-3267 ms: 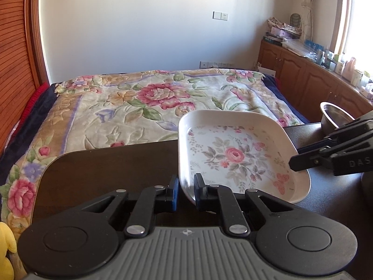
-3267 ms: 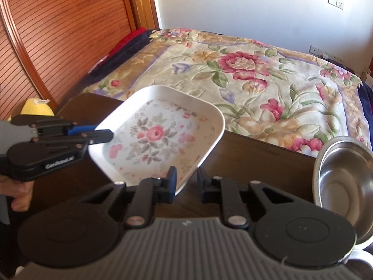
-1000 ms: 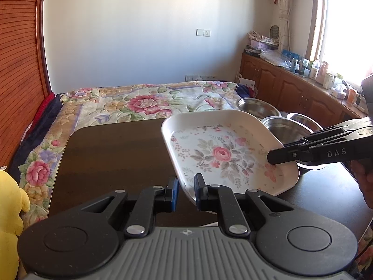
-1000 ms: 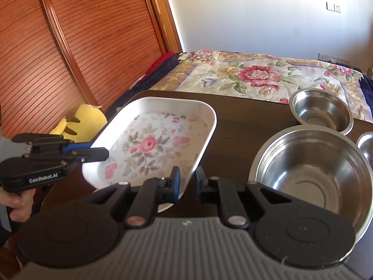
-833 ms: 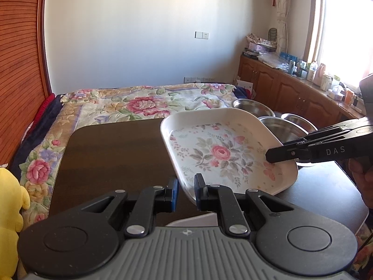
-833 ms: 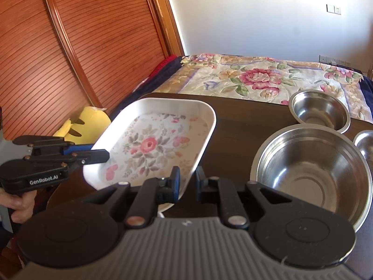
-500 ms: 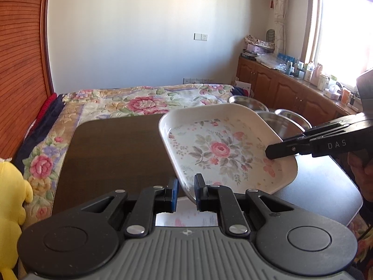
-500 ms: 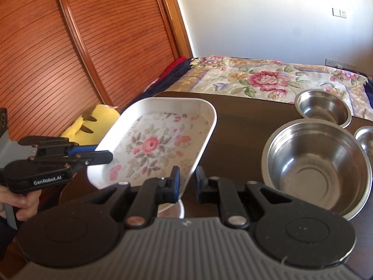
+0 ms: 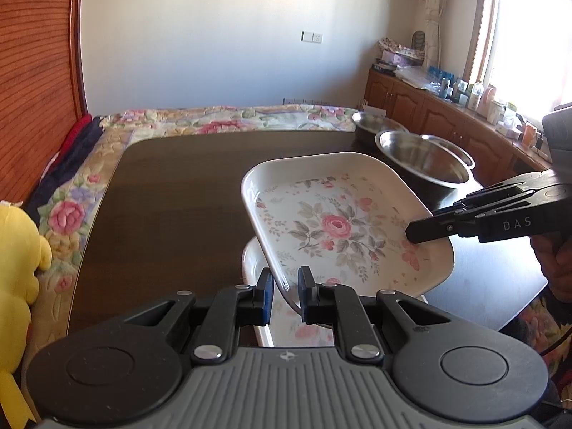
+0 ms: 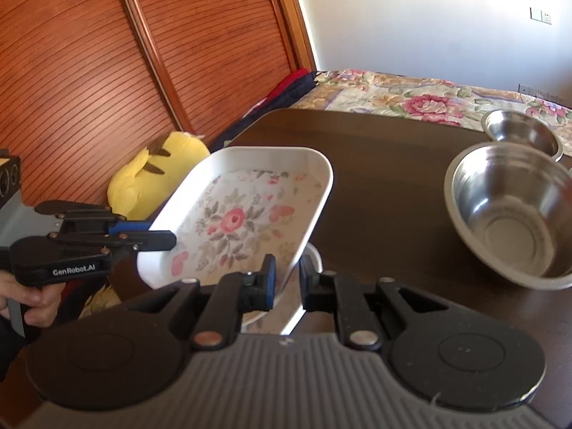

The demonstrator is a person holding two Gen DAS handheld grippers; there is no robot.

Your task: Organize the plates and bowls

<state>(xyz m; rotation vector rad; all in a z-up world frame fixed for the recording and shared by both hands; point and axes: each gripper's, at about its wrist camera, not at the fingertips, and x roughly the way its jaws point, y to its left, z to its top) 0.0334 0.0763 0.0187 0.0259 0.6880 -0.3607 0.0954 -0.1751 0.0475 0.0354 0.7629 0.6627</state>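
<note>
Two grippers, left (image 9: 285, 293) and right (image 10: 287, 282), both clamped on one floral plate (image 9: 336, 221); second plate (image 9: 286, 325) beneath; two steel bowls (image 10: 511, 214).

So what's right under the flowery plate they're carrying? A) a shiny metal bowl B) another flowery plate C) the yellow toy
B: in the left wrist view, another flowery plate lies on the table just beneath the held flowery plate, which the left gripper and right gripper both grip by its rim.

Both tongs (image 10: 286, 282) (image 10: 162, 237) grip the floral plate (image 10: 243, 218) above the dark table (image 10: 386, 186).
</note>
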